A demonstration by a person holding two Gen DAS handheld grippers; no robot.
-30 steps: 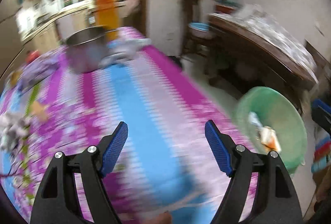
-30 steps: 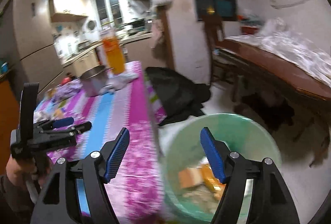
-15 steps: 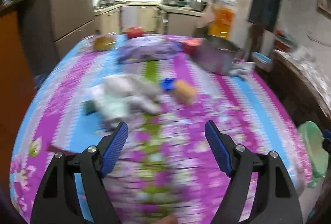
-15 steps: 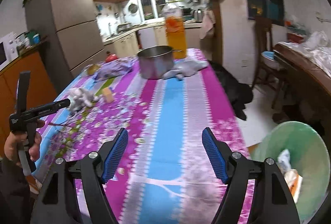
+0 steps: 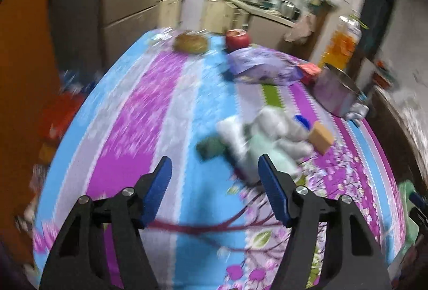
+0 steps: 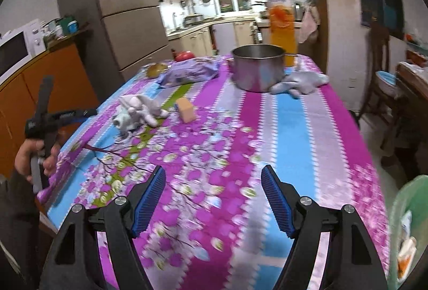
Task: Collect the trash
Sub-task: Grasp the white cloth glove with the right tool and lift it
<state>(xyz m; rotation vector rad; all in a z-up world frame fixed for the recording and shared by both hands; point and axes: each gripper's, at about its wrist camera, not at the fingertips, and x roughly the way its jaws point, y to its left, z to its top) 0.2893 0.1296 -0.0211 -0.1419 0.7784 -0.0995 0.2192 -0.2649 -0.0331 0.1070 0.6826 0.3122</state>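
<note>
A pile of crumpled white wrappers [image 5: 267, 137] lies on the flowered tablecloth, just ahead and right of my open, empty left gripper [image 5: 214, 169]. A small green scrap [image 5: 211, 146] and a tan block [image 5: 322, 136] lie beside it. In the right wrist view the same white pile [image 6: 139, 109] and tan block [image 6: 186, 108] lie at the table's left, with the left gripper [image 6: 88, 112] held near them. My right gripper [image 6: 211, 180] is open and empty over the table's near edge. The green trash basin [image 6: 409, 225] with scraps in it stands low at the right.
A steel pot [image 6: 258, 70], an orange juice bottle [image 6: 282, 22], a purple bag [image 6: 190, 71], a grey glove [image 6: 301, 82], a red apple [image 5: 237, 38] and a brownish bowl [image 5: 190, 43] stand at the far end. A fridge [image 6: 128, 8] and an orange cabinet [image 6: 40, 81] stand at the left.
Both grippers have swung left, away from the green basin and toward the table. The left gripper has come closer to the white wrapper pile. Both stay open.
</note>
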